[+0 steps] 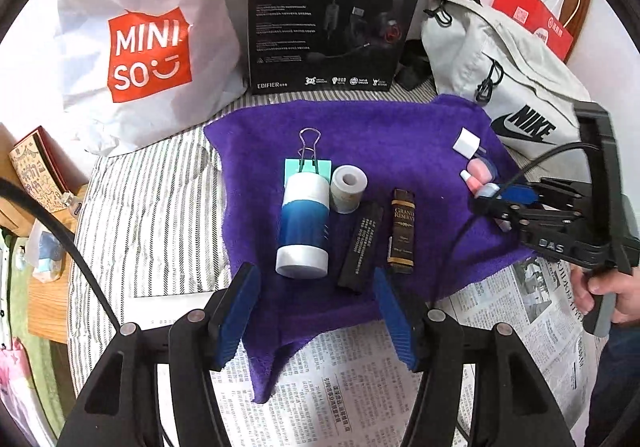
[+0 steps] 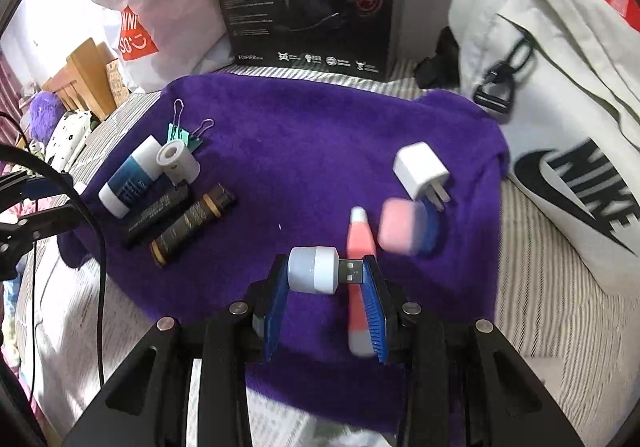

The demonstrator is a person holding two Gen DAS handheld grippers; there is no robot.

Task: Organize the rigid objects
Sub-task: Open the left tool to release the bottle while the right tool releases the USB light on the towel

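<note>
A purple towel [image 1: 360, 127] carries a neat row at its left: a blue and white bottle [image 1: 304, 223], a white tape roll [image 1: 348, 189], a teal binder clip [image 1: 308, 163], a black bar [image 1: 360, 247] and a brown tube [image 1: 402, 231]. My left gripper [image 1: 314, 279] hangs open just short of the bottle, nothing between its fingers. My right gripper [image 2: 326, 267] is shut on a small white USB plug-in light [image 2: 316, 275], held above the towel. Beneath and beyond it lie a pink tube [image 2: 360, 247], a pink and blue case [image 2: 404, 225] and a white charger [image 2: 420, 171].
Behind the towel stand a white Miniso bag [image 1: 148, 47], a black headset box [image 1: 328, 15] and a grey Nike bag [image 1: 512, 87]. Newspaper [image 1: 500, 307] covers the striped bedding [image 1: 160, 207] at the near side. A hand [image 1: 600, 287] grips the right tool's handle.
</note>
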